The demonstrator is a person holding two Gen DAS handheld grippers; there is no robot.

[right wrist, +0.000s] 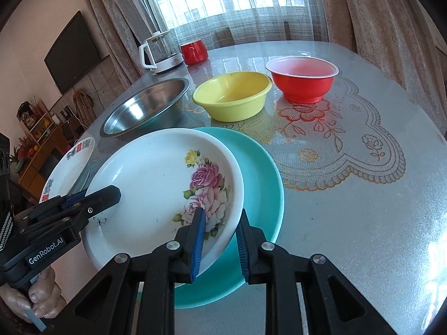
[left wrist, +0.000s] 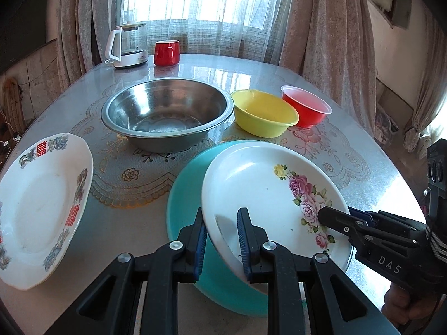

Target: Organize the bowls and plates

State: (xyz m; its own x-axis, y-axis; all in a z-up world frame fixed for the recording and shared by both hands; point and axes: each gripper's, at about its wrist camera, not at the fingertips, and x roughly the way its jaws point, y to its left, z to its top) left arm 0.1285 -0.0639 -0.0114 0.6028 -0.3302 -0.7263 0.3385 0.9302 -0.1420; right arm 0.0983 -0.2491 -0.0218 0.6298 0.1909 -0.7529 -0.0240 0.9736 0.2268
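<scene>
1. Where the two wrist views begin, nearest the cameras, two grippers both grip one white rose plate [left wrist: 259, 184]: the left gripper [left wrist: 222, 244] has its jaws drawn narrow over the plate's near rim, one blue pad above and one below.
2. The right gripper [right wrist: 220, 240] does the same on the opposite edge of that plate, jaws narrow, pinching the rim beside the printed pink roses.
3. The rose plate is tilted, held over a single teal plate [left wrist: 184, 195] that lies flat on the table [left wrist: 391, 195]; whether the two plates touch I cannot tell.
4. Plates counted: three. The third, a white plate with red characters [left wrist: 42, 189] and blue-grey flowers on its rim, sits alone at the left edge of the table, apart from the teal one.
5. Further back stand three bowls in a row: one large steel bowl [left wrist: 167, 111], one yellow bowl [left wrist: 264, 114] just beside it, and one red bowl [left wrist: 306, 106] with a pale rim next to the yellow one.
6. All three bowls are upright and look empty.
7. They stand on or at the edge of a lace-patterned mat [right wrist: 335, 145] under the table's clear cover.
8. At the far edge are one white-handled glass kettle [left wrist: 128, 44] and one red mug [left wrist: 166, 53], side by side.
9. Behind the table hang curtains [left wrist: 329, 28] before a bright window.
10. A dark wall television [right wrist: 72, 53] shows in the right wrist view.
</scene>
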